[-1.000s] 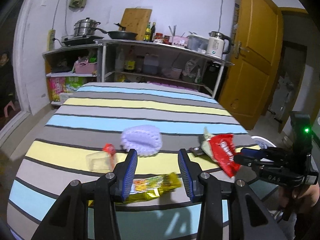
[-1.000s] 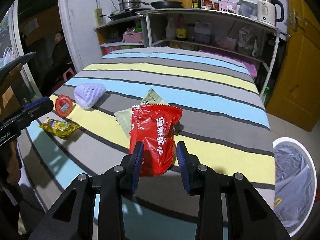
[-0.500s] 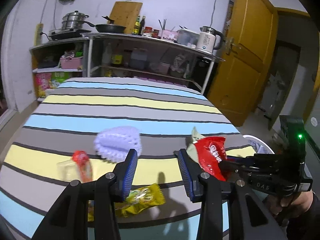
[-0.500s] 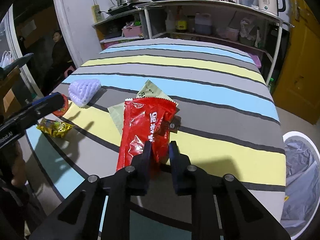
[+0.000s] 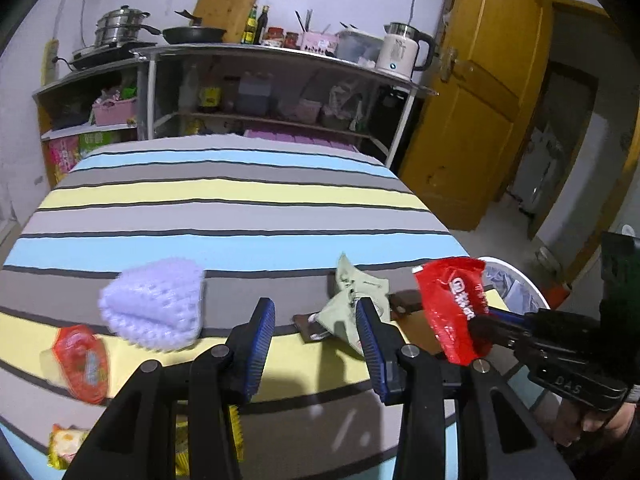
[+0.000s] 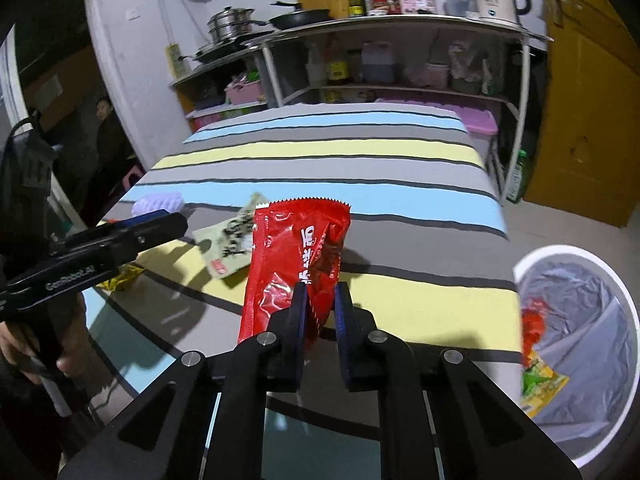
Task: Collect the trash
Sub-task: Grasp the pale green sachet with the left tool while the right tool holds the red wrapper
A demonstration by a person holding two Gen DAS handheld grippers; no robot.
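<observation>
Fingers on my right gripper (image 6: 320, 300) are clenched on the lower edge of the red snack wrapper (image 6: 296, 256), which hangs lifted clear of the striped surface (image 6: 400, 208). My left gripper (image 5: 316, 344) has its fingers spread wide with nothing between them, hovering above the near edge.

Just beyond the left fingers lie a pale green wrapper (image 5: 352, 300) and a small dark scrap (image 5: 304, 324) beside it. Further left sit a purple foam net (image 5: 156, 304) and a red-and-clear packet (image 5: 80, 356); a yellow wrapper (image 5: 64, 448) pokes out low, partly hidden under the gripper body. To my right, off the surface's corner, stands the white bin (image 6: 624, 292) with its grey liner, and some red and yellow-green wrappers (image 6: 536, 360) already lie inside.

So I judge the job partly done: a few pieces binned, one in hand, and at least five left on the surface.

Half a second ago the red wrapper was pinched but lying down on the stripes; now it is raised and turned toward the bin side. A second ago those fingers were open around it. My left gripper has swung right, so the yellow wrapper has slipped from between its fingers to below them.
</observation>
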